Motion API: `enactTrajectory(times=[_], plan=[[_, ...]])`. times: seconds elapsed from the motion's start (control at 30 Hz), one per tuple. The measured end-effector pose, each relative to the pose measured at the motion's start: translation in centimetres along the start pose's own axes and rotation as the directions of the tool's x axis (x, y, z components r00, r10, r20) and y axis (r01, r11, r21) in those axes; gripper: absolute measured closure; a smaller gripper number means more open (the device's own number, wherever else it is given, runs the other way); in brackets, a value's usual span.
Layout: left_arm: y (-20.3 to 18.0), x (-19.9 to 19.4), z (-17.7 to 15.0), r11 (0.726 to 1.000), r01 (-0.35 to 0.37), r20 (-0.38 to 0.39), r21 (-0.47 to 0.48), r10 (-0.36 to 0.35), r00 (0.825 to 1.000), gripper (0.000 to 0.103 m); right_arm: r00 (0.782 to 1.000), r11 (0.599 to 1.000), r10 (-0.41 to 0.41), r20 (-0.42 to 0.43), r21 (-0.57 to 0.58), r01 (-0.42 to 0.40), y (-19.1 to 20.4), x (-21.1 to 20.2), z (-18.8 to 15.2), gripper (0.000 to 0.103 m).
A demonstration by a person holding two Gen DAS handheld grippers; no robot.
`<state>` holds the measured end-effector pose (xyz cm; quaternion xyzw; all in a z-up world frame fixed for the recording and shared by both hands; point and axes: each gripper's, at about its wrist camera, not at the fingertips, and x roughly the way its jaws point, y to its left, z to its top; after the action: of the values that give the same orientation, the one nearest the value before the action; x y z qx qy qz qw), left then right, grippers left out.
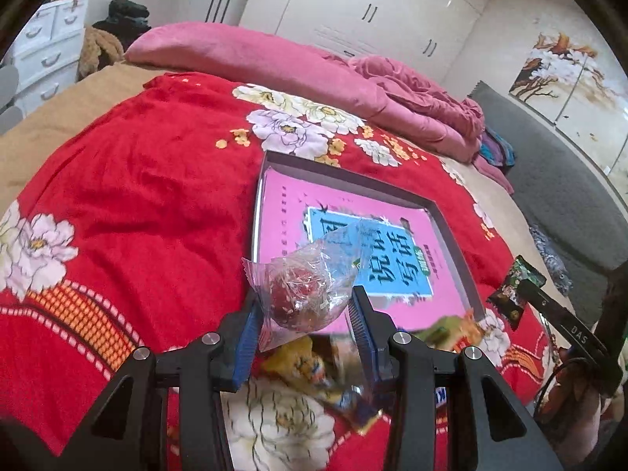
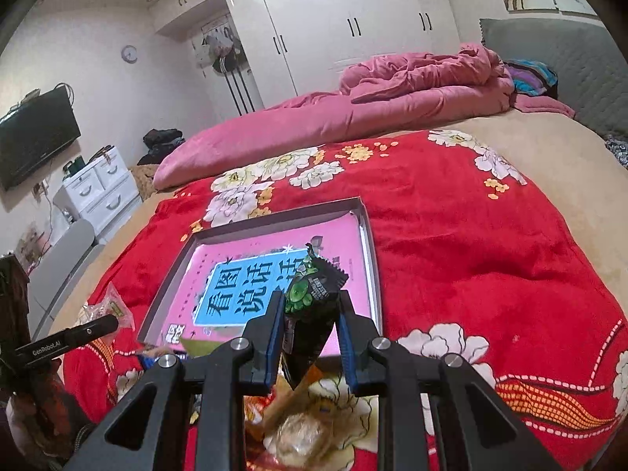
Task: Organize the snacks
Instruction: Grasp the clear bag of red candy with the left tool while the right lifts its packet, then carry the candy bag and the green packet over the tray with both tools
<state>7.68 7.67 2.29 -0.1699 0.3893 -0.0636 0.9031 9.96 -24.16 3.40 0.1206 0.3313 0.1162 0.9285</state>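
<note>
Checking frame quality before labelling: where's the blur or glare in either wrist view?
Left wrist view: loose snacks under the left gripper are smeared; its clear-wrapped snack shows crinkle glints. Right wrist view: wardrobe doors carry ceiling-light glare; the black packet in the right gripper is sharp. Both bend at the edges.

The bed (image 2: 549, 165) has a tan cover, and a red blanket (image 2: 451, 243) printed with white flowers is spread over most of it. A shallow grey box (image 2: 371, 235) lies on the blanket with a pink book (image 2: 251, 259) flat inside it. Near the box's closest edge, a heap of loose snack packets (image 2: 298, 424) rests on the blanket. Along the bed's far side lies a rumpled pink quilt (image 2: 353, 117).
</note>
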Motion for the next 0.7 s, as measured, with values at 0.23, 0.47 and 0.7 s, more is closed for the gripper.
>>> enactTrajectory(times=[0.23,0.47,0.7], plan=[[-0.2,2.6,1.4,1.0,-0.008,-0.002,0.025,0.008,1.0,0.058,1.0,1.0,-0.017,-0.006,0.005,0.017,0.0,1.6,0.6,0.077],[0.1,4.5,1.8,0.999,-0.016,-0.032,0.028,0.017,0.999,0.058,0.999,0.999,-0.04,-0.019,0.013,0.04,-0.4,3.0,1.0,0.077],[-0.1,5.4,1.6,0.999,-0.011,-0.05,0.041,0.013,0.999,0.058,0.998,0.998,-0.056,-0.04,0.01,0.057,-0.6,4.5,1.1,0.077]])
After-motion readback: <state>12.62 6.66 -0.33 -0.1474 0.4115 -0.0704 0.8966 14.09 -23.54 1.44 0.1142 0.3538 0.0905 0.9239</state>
